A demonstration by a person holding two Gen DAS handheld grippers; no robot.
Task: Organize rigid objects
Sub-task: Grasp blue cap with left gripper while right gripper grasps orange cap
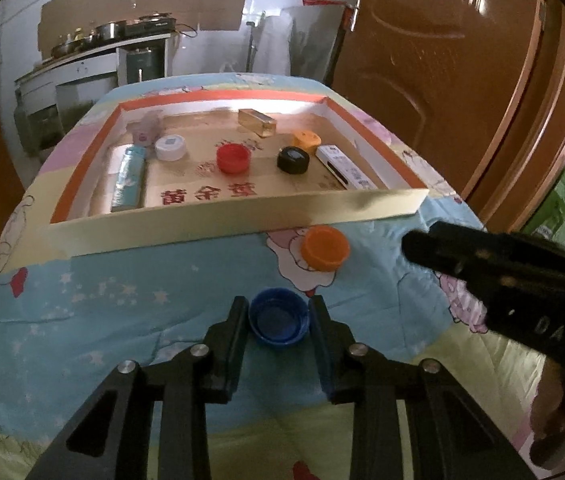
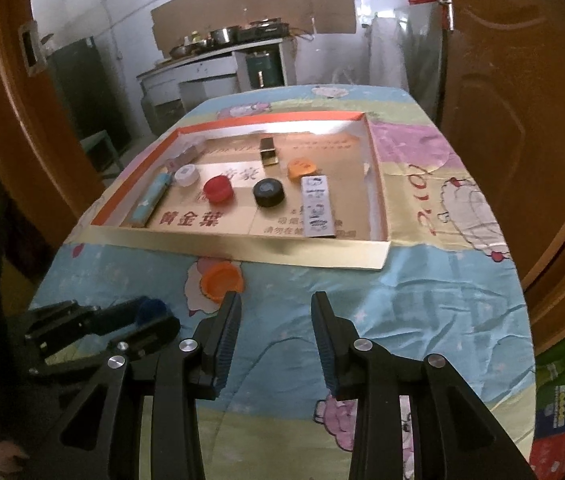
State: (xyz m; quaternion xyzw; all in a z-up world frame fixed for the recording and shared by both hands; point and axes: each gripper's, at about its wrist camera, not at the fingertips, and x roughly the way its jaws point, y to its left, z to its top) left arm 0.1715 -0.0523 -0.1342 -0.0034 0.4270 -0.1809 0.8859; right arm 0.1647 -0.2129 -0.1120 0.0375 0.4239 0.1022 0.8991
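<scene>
Two caps remain outside the shallow tray (image 1: 218, 224) on the table (image 1: 122, 296), and the nearer one decides our coming move. We have the left tool (image 1: 278, 312) straddling the blue cap (image 1: 278, 316): one finger stands at each side of it, jaws parted about as wide as the cap, and we cannot tell whether the pads already press its rim. It lies open side up near the table's near edge, straight ahead of this tool and centred between the fingers, so we judge that closing needs no sideways correction. Being round, the cap offers no long axis to line up with.

From there the tray lies straight ahead, toward the far edge, its near wall between the cap and the sorted pieces inside, such as the red cap (image 1: 233, 159) and the black cap (image 1: 293, 160). We expect to lift over that wall.

Our right tool (image 2: 276, 312) hangs with jaws apart and nothing between them. The orange cap (image 2: 221, 280) sits just beside the tray's near wall, slightly left of and ahead of that tool's left fingertip, so we think the right hand is the nearer one for it
</scene>
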